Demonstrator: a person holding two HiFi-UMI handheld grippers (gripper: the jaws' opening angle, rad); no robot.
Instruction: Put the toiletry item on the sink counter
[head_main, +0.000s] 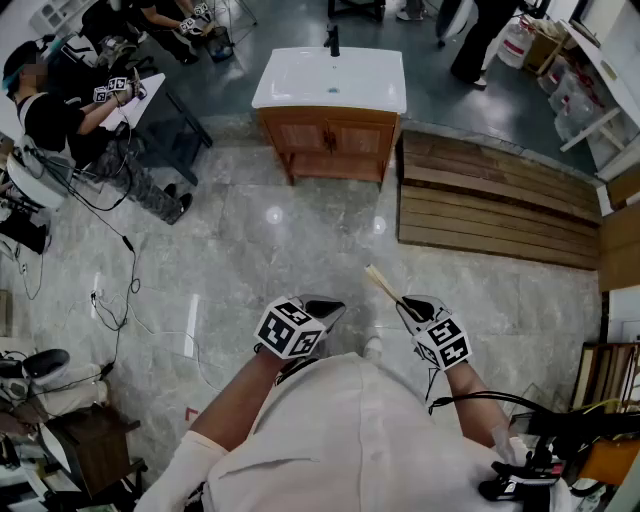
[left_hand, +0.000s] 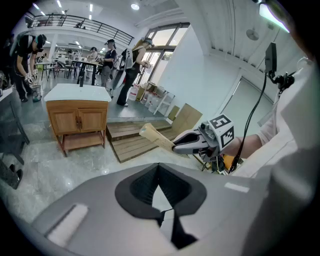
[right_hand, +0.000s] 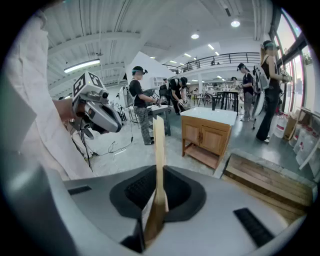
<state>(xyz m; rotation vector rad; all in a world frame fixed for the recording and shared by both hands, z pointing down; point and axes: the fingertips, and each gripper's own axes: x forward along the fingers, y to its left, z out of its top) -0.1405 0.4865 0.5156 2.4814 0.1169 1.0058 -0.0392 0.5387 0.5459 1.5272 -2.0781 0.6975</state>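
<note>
The sink counter (head_main: 330, 80) stands far off across the floor, so this step is the carry: hold the item (right_hand: 159, 165) firmly and upright, walk up squarely, and lower it onto bare top. The right gripper (head_main: 405, 308) is nearly closed, pinching the item's near end. The left gripper (left_hand: 161, 199) is clenched on nothing.

Lower end of toiletry item (right_hand: 159, 150) hidden inside right gripper (right_hand: 156, 202).
</note>
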